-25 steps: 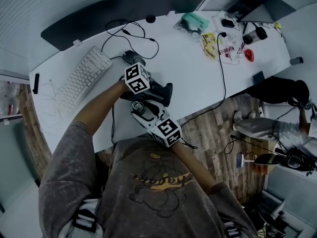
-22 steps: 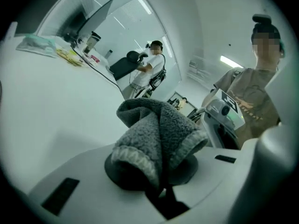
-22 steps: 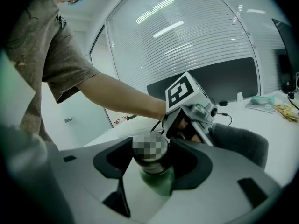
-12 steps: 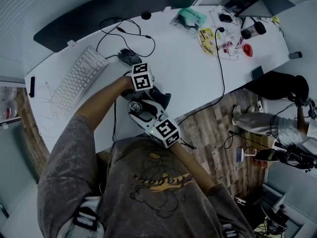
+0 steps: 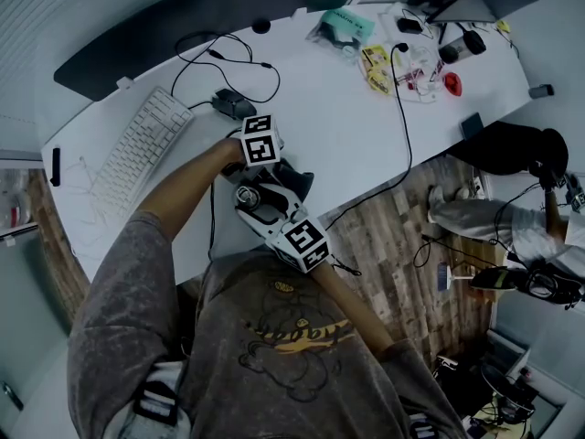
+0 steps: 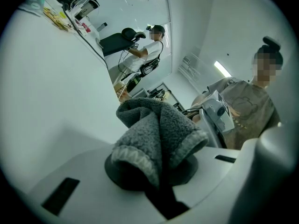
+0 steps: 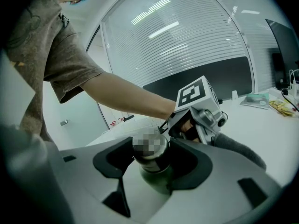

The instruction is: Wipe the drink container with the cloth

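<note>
My left gripper (image 6: 152, 174) is shut on a folded grey cloth (image 6: 156, 136), which bunches up out of its jaws. In the right gripper view the right gripper (image 7: 150, 158) is shut on a dark metal drink container (image 7: 156, 178), its pads on either side just below the cap. In that same view the left gripper (image 7: 201, 113) sits just beyond the container, and the cloth (image 7: 238, 148) trails to the right. In the head view both grippers meet at the desk's near edge, with the left gripper (image 5: 274, 165), the container (image 5: 249, 197) and the right gripper (image 5: 265, 210) close together.
A white keyboard (image 5: 137, 149) lies to the left on the white desk (image 5: 347, 144), with a mouse (image 5: 228, 105) and black cables behind. Small clutter (image 5: 402, 58) sits at the far right. Another person (image 5: 512, 222) sits beyond the desk's right edge.
Both grips hold. The grippers stay together at the desk edge and the cloth end has shifted slightly against the container. The head view has drifted a little.
</note>
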Demonstrator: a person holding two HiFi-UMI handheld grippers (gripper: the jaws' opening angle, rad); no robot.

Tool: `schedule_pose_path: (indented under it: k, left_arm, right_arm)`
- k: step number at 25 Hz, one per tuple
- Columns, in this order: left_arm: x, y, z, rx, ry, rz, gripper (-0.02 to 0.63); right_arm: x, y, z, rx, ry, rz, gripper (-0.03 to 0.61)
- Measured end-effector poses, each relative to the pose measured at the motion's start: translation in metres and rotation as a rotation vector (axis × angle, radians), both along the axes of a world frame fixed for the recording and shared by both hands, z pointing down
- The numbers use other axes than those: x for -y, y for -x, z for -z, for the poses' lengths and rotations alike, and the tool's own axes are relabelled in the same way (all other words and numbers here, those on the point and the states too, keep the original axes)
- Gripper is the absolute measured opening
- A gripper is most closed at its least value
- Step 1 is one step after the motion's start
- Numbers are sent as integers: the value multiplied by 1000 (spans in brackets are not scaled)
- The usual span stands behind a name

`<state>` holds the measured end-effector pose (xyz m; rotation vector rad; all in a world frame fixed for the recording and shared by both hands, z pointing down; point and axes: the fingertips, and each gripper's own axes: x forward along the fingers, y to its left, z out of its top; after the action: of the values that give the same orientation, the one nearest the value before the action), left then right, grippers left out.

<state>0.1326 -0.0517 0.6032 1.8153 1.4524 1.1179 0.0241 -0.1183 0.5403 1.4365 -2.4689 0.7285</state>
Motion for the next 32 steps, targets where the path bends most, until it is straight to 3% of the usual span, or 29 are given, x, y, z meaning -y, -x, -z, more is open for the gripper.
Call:
schedule_pose_path:
  k: [7,19,32]
  left_arm:
    - [18,6,-10,-46,-77,49,60]
    - [39,20,-3,-84,-141,160,60]
    - [66,27,2,-59,-172,398,60]
  right_arm:
    - [0,-3,-5,-6,-2,-11,252]
    - [-1,-2,-7,1,2,-4,253]
    - [-1,-4,-6,5,8,21,253]
